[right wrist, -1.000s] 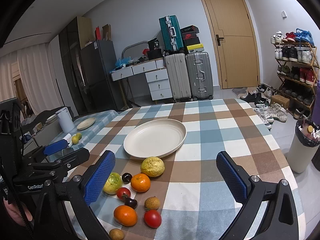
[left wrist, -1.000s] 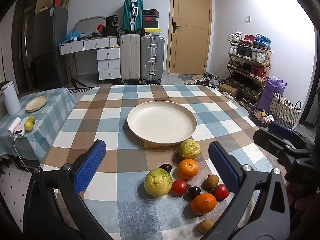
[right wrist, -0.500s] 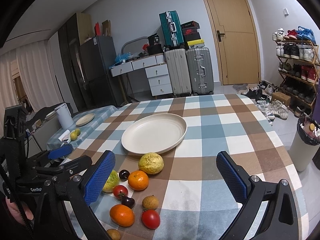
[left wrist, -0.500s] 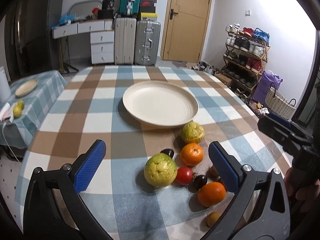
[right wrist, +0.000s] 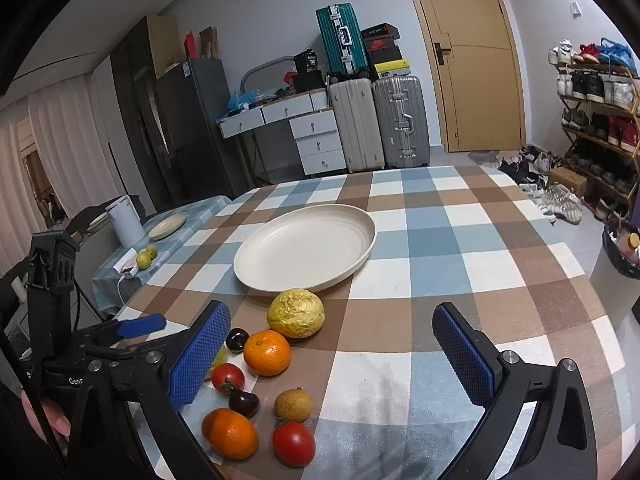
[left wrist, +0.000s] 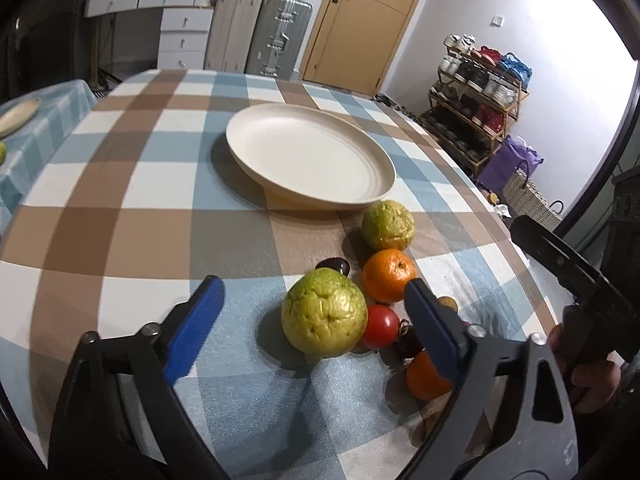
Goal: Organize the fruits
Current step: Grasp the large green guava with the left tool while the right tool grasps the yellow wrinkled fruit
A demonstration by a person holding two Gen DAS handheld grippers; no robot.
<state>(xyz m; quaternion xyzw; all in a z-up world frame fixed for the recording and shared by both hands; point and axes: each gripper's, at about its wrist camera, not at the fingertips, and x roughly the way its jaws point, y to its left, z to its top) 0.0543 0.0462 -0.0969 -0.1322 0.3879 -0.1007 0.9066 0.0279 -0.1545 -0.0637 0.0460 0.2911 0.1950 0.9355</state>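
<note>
Your left gripper (left wrist: 312, 320) is spread wide and holds nothing, with the big green guava (left wrist: 324, 314) sitting between its pads, untouched. Your right gripper (right wrist: 332, 356) is equally wide and empty, hanging over the near cluster. The plate (left wrist: 372, 184) waits bare, just beyond the fruit. The risk is crowding: a tomato (left wrist: 380, 327) and an orange (left wrist: 389, 276) press against the guava's right side, so your right pad (left wrist: 430, 330) may shove them rolling toward the table edge (left wrist: 532, 292) as you close.
</note>
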